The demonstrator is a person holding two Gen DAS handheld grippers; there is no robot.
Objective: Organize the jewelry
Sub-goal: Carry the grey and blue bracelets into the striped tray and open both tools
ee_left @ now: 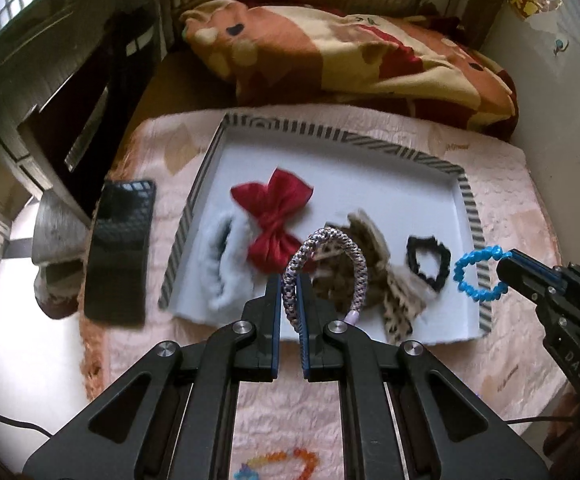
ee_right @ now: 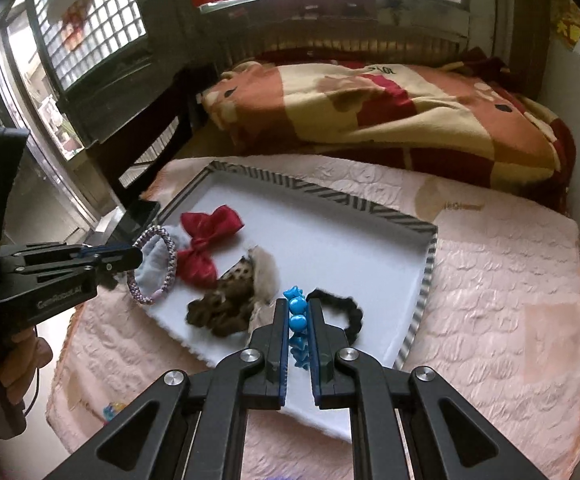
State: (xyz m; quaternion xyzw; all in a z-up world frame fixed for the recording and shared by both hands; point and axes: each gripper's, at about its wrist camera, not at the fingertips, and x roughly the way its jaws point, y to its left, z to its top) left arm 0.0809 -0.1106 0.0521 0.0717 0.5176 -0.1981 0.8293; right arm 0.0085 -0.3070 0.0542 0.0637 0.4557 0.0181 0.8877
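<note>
My left gripper [ee_left: 289,280] is shut on a pink-and-grey braided hair tie [ee_left: 359,268], held above the near edge of the white striped-rim tray [ee_left: 369,176]. It also shows in the right wrist view [ee_right: 134,258] with the braided tie [ee_right: 170,258]. My right gripper [ee_right: 298,306] is shut on a blue beaded bracelet [ee_right: 297,322], seen from the left view [ee_left: 501,266] with the bracelet [ee_left: 469,276] over the tray's right rim. In the tray lie a red bow [ee_left: 274,216], a light blue fluffy scrunchie [ee_left: 220,256], a leopard-print scrunchie [ee_left: 373,276] and a black scrunchie [ee_left: 427,262].
The tray sits on a pink quilted bed cover [ee_left: 509,208]. A dark phone [ee_left: 120,248] lies left of the tray. A folded patterned blanket [ee_left: 349,56] lies behind. A colourful bead bracelet [ee_left: 282,462] lies on the cover near me. A wall [ee_left: 561,100] runs along the right.
</note>
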